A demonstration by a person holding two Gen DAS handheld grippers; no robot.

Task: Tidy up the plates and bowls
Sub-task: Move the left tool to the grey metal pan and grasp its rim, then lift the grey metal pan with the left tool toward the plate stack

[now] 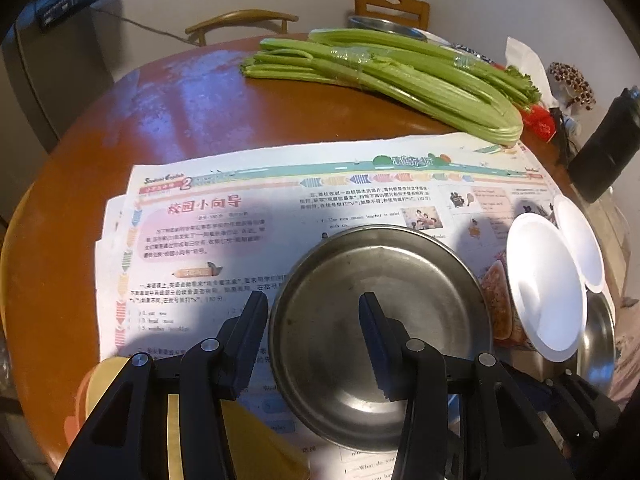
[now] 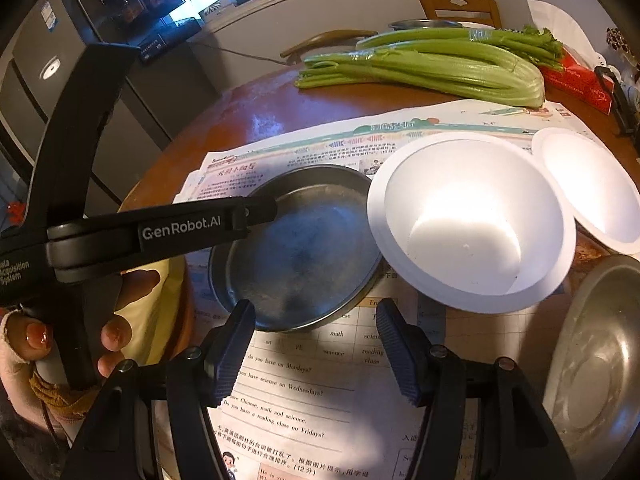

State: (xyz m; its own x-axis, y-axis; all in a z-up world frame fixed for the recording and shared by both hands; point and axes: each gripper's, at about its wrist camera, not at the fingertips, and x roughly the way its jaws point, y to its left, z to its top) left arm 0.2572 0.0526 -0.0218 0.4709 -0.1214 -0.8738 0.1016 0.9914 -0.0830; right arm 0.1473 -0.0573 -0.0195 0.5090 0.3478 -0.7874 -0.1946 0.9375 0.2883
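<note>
A steel pan (image 1: 380, 336) is seen low in the centre of the left wrist view, resting on newspaper (image 1: 224, 240) spread over the table (image 1: 192, 96). The left tongs (image 1: 312, 344) are parted across the pan's left rim, one finger outside, one inside; contact cannot be told. In the right wrist view the right tongs (image 2: 316, 354) are held apart over the newspaper, gripping nothing. A white bowl (image 2: 472, 220) sits right of centre, a second (image 2: 592, 188) beside it, a steel dish (image 2: 600, 360) at lower right. Celery (image 1: 384, 76) lies along the top.
</note>
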